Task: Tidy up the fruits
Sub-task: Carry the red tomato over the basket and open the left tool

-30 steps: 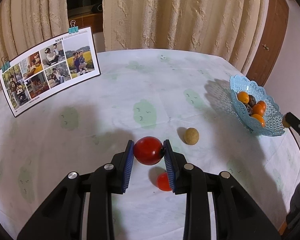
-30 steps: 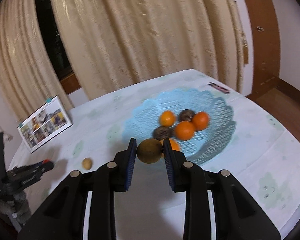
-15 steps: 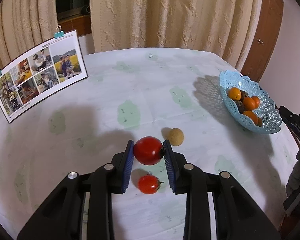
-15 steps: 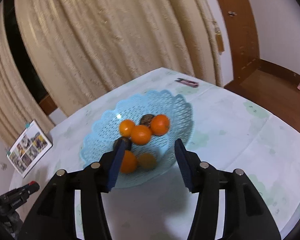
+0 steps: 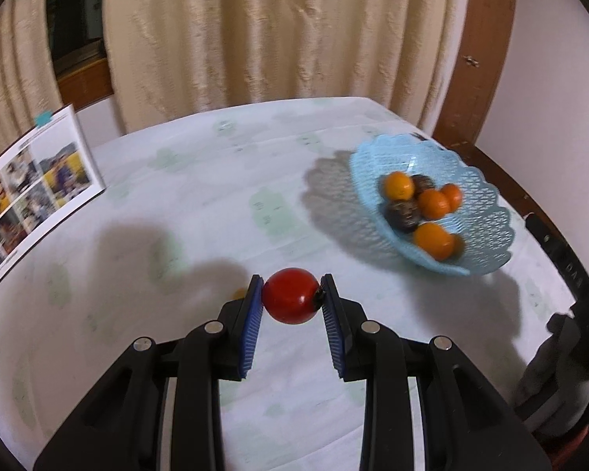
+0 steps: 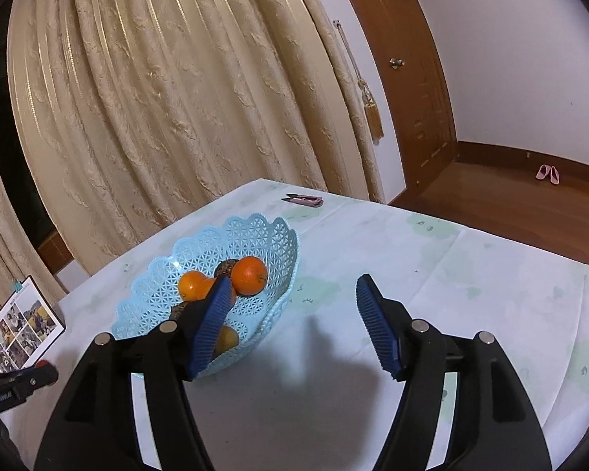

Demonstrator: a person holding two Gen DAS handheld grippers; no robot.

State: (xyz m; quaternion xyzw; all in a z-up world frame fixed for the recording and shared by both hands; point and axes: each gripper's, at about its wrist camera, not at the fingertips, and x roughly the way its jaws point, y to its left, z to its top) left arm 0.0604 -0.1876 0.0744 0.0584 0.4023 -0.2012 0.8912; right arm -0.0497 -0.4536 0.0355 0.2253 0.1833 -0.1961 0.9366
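Left gripper (image 5: pixel 291 297) jaws clamped on red tomato (image 5: pixel 290 295), blue basket (image 5: pixel 477 212) ahead to their right. Right gripper (image 6: pixel 292 324) jaws just opening, empty, basket (image 6: pixel 255 235) beside the left jaw.

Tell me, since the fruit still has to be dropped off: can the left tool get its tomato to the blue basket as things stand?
Probably yes. The left tool is shut on the red tomato, and only bare tablecloth lies between it and the blue basket. The right tool stands open beside the basket and might crowd it.
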